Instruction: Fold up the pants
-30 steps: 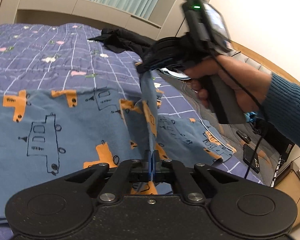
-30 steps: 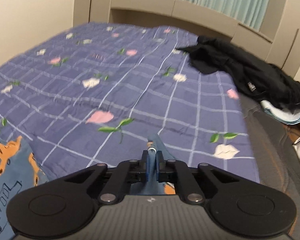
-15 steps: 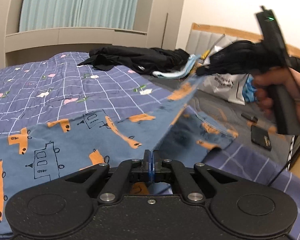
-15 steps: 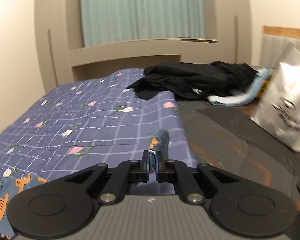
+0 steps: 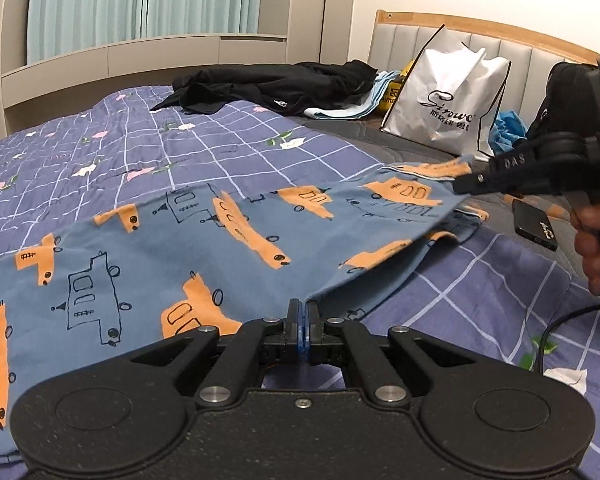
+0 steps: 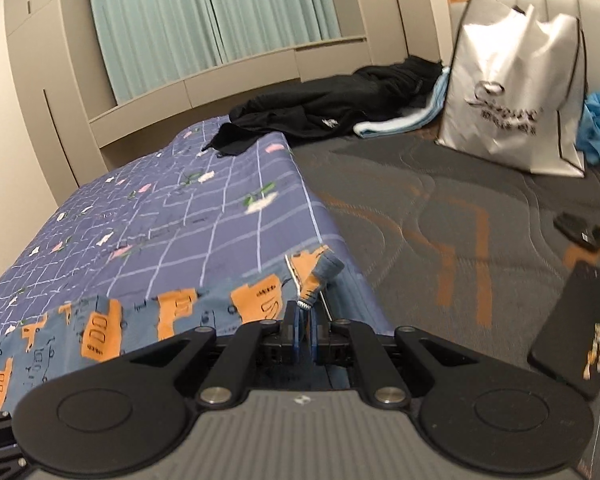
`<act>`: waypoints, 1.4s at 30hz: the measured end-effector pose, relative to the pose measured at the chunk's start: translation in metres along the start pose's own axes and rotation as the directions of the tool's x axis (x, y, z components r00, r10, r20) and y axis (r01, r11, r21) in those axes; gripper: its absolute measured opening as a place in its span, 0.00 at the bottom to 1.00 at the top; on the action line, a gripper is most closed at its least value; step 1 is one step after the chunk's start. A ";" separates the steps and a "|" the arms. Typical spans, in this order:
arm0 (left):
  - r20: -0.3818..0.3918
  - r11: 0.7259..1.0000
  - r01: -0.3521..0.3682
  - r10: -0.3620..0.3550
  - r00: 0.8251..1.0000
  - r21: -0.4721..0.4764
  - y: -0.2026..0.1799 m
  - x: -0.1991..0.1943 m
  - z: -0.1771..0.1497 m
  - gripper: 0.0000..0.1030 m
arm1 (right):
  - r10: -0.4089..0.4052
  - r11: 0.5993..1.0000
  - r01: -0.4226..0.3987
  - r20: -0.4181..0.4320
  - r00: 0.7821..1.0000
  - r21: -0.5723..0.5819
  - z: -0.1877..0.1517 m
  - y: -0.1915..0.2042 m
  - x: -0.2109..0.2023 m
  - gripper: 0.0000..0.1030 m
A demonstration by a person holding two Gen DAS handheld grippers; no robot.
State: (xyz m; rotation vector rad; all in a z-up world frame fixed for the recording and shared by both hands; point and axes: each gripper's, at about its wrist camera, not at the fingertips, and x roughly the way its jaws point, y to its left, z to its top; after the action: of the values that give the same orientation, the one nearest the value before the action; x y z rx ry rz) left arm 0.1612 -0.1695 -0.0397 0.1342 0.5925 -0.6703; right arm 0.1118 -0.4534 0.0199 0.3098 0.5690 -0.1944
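Both the left gripper [image 5: 299, 312] and right gripper [image 6: 305, 320] are clenching the pants' [image 5: 180, 248] edge near the bedspread's [image 5: 204, 148] edge

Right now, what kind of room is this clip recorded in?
Most likely a bedroom. A bed with a purple checked floral quilt and a padded headboard fills the view, pale green curtains hang behind, and black clothes are heaped at the far side.
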 end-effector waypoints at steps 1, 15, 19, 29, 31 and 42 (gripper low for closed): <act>-0.001 1.000 -0.001 0.001 1.000 0.002 0.000 0.000 -0.001 0.00 | -0.001 1.000 0.001 -0.008 1.000 0.006 -0.004 -0.002 -0.001 0.06; -0.012 1.000 -0.008 0.008 1.000 0.010 -0.002 0.001 0.001 0.00 | 0.053 0.991 -0.045 -0.063 0.997 0.124 -0.011 -0.022 0.005 0.35; -0.008 1.000 -0.010 0.011 1.000 0.009 -0.002 0.001 0.003 0.00 | 0.043 0.986 -0.033 -0.056 0.997 0.163 -0.005 -0.031 0.009 0.36; 0.024 1.000 -0.011 0.010 1.000 0.024 -0.010 -0.005 0.012 0.00 | -0.022 0.993 0.019 0.020 1.000 0.117 0.006 -0.030 -0.006 0.08; 0.017 0.999 -0.012 0.012 1.000 0.032 -0.012 -0.003 0.011 0.00 | -0.032 0.991 0.029 0.024 0.999 0.128 0.003 -0.034 -0.011 0.08; -0.042 1.000 -0.001 0.001 0.999 -0.013 -0.009 0.007 0.003 0.20 | -0.063 0.987 0.070 -0.050 0.997 0.145 -0.017 -0.043 -0.002 0.12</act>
State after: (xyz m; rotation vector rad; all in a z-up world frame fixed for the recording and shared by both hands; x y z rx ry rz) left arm 0.1614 -0.1814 -0.0402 0.1366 0.6365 -0.6638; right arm 0.0900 -0.4871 -0.0027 0.4388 0.6118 -0.2948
